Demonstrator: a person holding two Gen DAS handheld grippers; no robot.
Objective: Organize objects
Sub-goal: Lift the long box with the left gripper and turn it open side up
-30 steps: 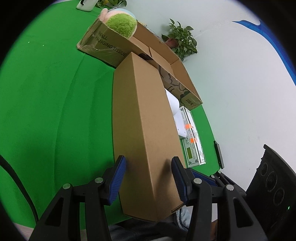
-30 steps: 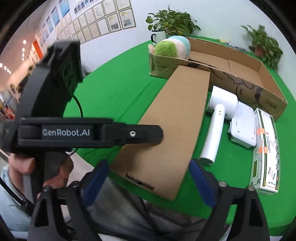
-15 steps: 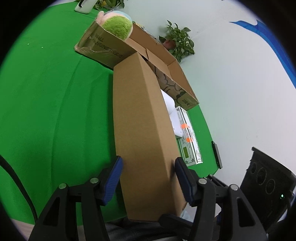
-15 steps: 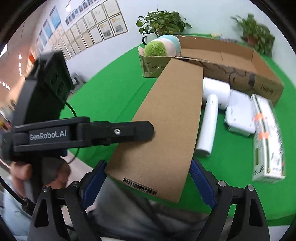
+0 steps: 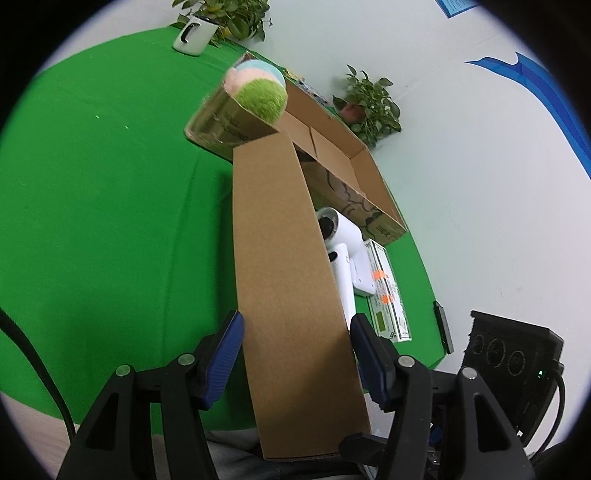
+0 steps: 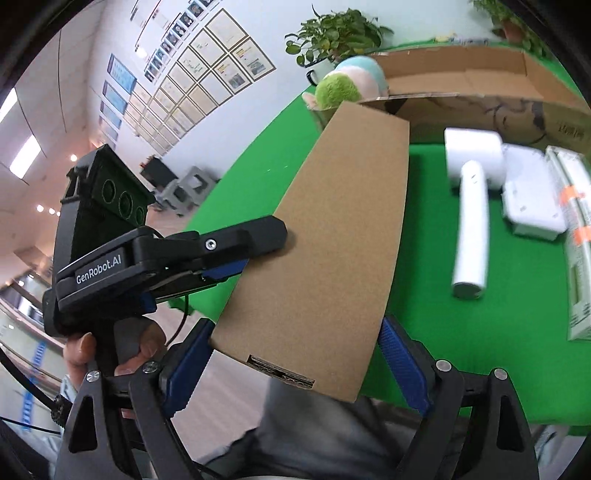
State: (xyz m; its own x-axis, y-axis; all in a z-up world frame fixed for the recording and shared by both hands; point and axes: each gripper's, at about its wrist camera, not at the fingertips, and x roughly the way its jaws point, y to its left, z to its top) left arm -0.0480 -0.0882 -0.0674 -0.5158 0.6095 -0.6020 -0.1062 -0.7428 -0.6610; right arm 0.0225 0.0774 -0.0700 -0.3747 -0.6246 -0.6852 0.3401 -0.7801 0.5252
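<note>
Nearest to us, the right gripper point(image 6: 295, 328) straddles the near end of the long cardboard box point(image 5: 284, 258). Its blue pads sit just beside the two long edges. We cannot tell from its camera whether they press on the card or only flank it.

The left gripper point(image 5: 295, 321) takes the same box across its thin side, a little farther along. One black finger lies over the top face and the blue pad sits below. In the left wrist view a sliver of background shows between the right-hand pad and the card, so we record these jaws as released, box between them. A person's hand point(image 6: 122, 347) grips the left handle.

The box's near end overhangs the edge of the green table point(image 5: 110, 221), above grey trousers point(image 6: 314, 435). Its far end reaches the front wall of the open carton point(image 5: 332, 155).

- To the box's right, near it: white hair dryer point(image 6: 471, 206), white case point(image 6: 532, 199), flat printed carton point(image 6: 580, 258).
- To its left: bare green cloth, wide open room.
- In the carton's left end: plush toy point(image 5: 258, 92).
- Beyond: white mug point(image 5: 194, 35) and potted plant point(image 5: 369, 107) at the table's back edge.
</note>
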